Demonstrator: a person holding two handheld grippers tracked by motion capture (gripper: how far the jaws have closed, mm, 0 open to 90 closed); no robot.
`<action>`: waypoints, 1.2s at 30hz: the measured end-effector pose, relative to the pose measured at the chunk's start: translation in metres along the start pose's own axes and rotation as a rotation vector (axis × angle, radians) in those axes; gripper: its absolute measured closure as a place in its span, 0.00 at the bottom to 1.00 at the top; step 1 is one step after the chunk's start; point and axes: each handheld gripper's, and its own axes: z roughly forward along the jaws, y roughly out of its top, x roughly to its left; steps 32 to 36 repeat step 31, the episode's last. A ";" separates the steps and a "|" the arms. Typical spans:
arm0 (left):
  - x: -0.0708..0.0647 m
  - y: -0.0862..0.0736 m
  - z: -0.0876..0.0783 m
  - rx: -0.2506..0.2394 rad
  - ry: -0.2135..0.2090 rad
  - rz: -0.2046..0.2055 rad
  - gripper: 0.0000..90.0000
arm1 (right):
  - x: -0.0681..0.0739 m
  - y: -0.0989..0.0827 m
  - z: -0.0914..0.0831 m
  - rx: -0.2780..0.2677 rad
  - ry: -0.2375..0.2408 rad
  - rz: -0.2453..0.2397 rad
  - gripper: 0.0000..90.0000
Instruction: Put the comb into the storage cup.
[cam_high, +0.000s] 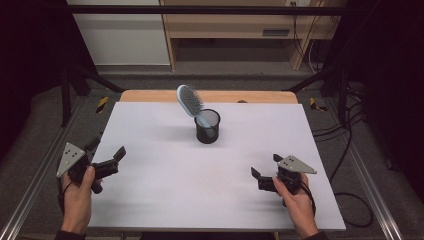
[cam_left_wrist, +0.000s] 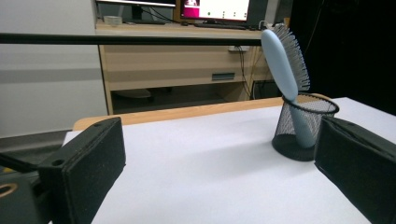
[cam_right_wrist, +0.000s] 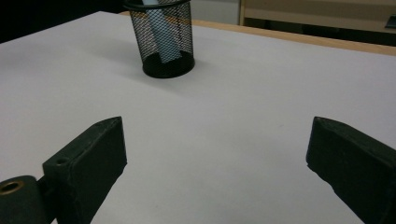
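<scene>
Two claws, left and right, are gaping empty near; brush is leaning in cup mid-bench, looking light, stiff, best pinched at its head's smooth back

The right gripper hangs low over the white table, its two black jaws spread wide with nothing between them. Well ahead of its left jaw stands a black mesh cup, a pale blue handle leaning inside it.
</scene>
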 end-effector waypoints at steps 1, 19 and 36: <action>0.000 -0.002 -0.001 -0.001 0.001 0.001 0.02 | -0.002 0.000 -0.001 -0.002 -0.007 0.002 0.06; -0.023 -0.030 -0.006 0.091 -0.047 0.080 0.03 | -0.024 -0.011 -0.034 -0.071 0.044 -0.090 0.08; -0.031 -0.044 -0.008 0.133 -0.115 0.079 0.03 | -0.030 -0.011 -0.024 -0.151 0.053 -0.063 0.05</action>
